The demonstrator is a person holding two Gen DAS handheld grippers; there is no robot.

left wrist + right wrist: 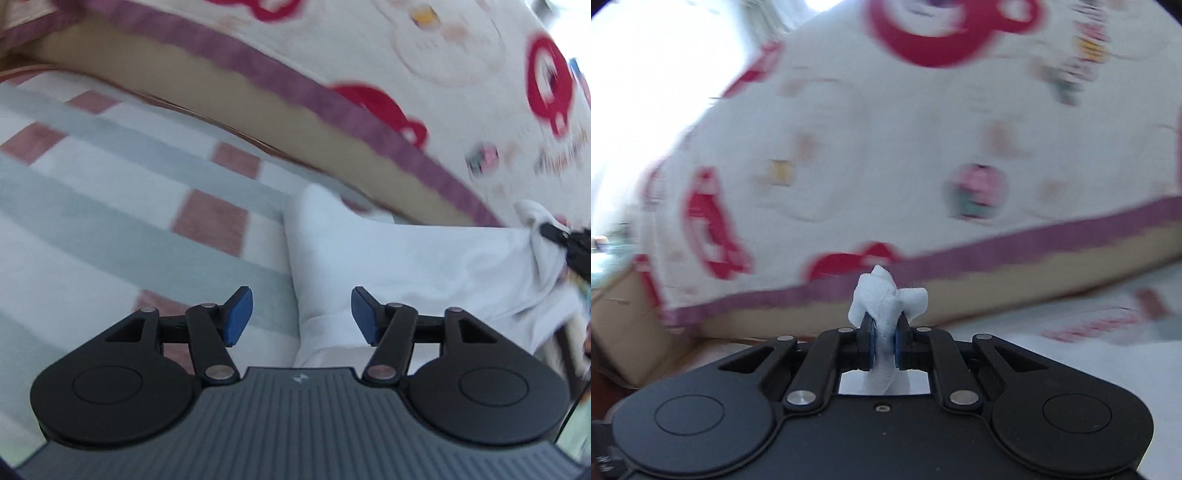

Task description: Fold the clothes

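Observation:
A white garment point(406, 266) lies on the striped bedsheet point(110, 221), stretched toward the right. My left gripper point(302, 315) is open just above the garment's near left edge, and its blue pads point(240, 314) hold nothing. At the far right of the left wrist view, my right gripper point(557, 232) pinches a bunched corner of the cloth and lifts it. In the right wrist view, my right gripper point(884, 341) is shut on that bunch of white garment point(886, 299), which sticks out above the fingertips.
A quilt point(886, 147) with red cartoon prints and a purple border point(258, 70) rises behind the garment. A cardboard box point(624, 325) stands at the left in the right wrist view. Bright window light fills the upper left there.

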